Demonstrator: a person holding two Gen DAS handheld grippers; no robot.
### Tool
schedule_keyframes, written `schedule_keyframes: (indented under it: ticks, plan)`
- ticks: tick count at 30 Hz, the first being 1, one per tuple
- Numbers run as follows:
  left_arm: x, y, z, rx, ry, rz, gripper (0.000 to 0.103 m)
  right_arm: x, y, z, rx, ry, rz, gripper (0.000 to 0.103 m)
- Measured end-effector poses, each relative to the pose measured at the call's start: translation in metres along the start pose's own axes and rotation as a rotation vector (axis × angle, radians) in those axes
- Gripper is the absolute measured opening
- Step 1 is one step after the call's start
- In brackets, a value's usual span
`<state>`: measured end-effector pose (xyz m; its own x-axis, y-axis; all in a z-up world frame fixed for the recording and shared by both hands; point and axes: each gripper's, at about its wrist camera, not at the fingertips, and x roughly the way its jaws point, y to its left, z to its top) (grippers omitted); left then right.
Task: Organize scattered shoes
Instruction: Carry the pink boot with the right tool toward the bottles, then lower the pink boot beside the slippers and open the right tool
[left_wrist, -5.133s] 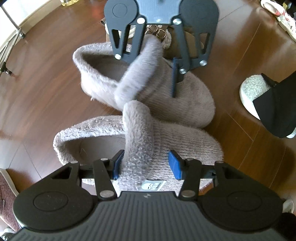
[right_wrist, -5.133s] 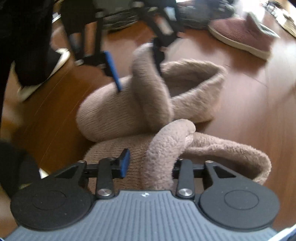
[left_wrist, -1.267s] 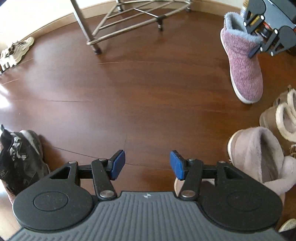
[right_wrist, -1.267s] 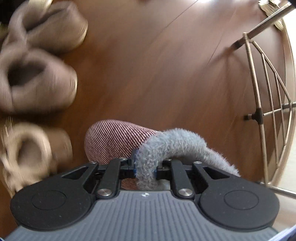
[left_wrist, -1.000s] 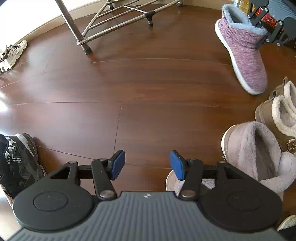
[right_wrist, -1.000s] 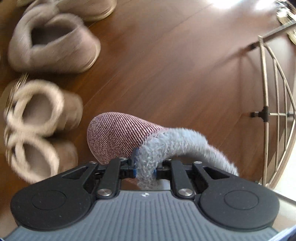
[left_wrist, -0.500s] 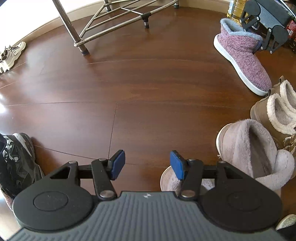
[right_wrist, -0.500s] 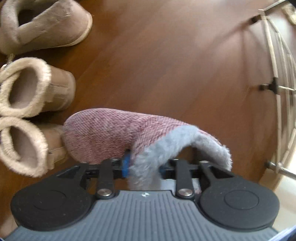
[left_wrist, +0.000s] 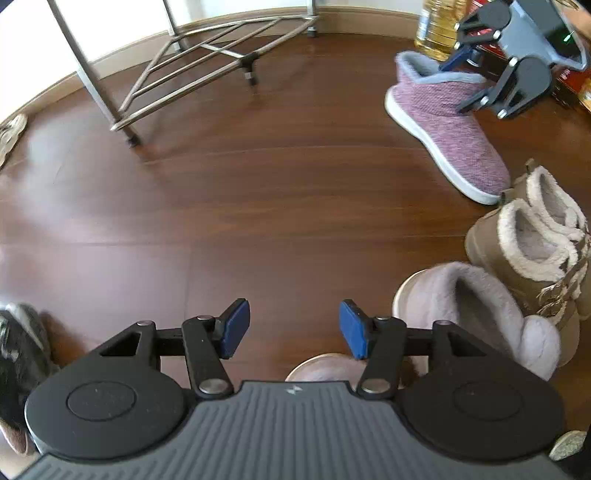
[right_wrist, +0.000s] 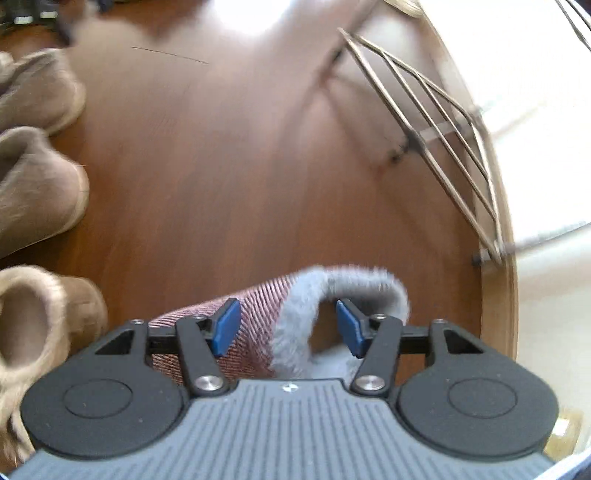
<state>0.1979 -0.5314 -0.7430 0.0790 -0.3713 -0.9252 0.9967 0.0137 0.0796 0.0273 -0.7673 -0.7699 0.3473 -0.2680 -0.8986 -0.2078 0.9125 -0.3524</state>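
A pink knit slipper boot (left_wrist: 450, 129) with a grey fur cuff stands on the wood floor, its toe beside a pair of tan fur-lined boots (left_wrist: 535, 236). My right gripper (left_wrist: 463, 83) hovers at its cuff. In the right wrist view that gripper (right_wrist: 288, 328) is open. The slipper's cuff (right_wrist: 295, 295) lies between the blue pads, and neither pad presses on it. My left gripper (left_wrist: 294, 330) is open over bare floor with nothing between its fingers. Two mauve fuzzy slippers sit by it, one (left_wrist: 480, 310) to its right and one (left_wrist: 325, 365) partly hidden under it.
A metal rack (left_wrist: 207, 59) stands at the back by the wall, and it also shows in the right wrist view (right_wrist: 443, 122). A yellow bottle (left_wrist: 436, 29) is behind the pink slipper. A black sneaker (left_wrist: 18, 354) lies at the far left. Beige slippers (right_wrist: 33, 192) sit left of the right gripper.
My right gripper rolled, lowered the pink slipper beside the tan boots and opened off its cuff. The left gripper drifted a little and stayed open.
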Motion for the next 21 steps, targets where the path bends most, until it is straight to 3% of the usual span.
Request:
schedule_keyframes:
  ticks: [4, 6, 8, 12, 21]
  plan:
    - [-0.011, -0.02, 0.02, 0.042, -0.024, -0.026, 0.058, -0.026, -0.001, -0.002, 0.175, -0.062, -0.061, 0.059]
    - [-0.019, -0.034, 0.035, 0.074, -0.048, -0.026, 0.058, -0.051, -0.004, -0.005, 0.369, -0.092, -0.082, 0.069]
    - [-0.025, -0.049, 0.049, 0.123, -0.07, -0.004, 0.058, -0.067, -0.01, -0.012, 0.563, -0.07, -0.081, 0.075]
    - [-0.033, -0.068, 0.071, 0.146, -0.076, 0.005, 0.06, -0.083, -0.01, -0.027, 0.839, -0.032, -0.066, 0.075]
    - [-0.027, -0.08, 0.067, 0.09, -0.093, 0.042, 0.06, -0.069, 0.033, -0.043, 0.963, -0.076, -0.161, 0.075]
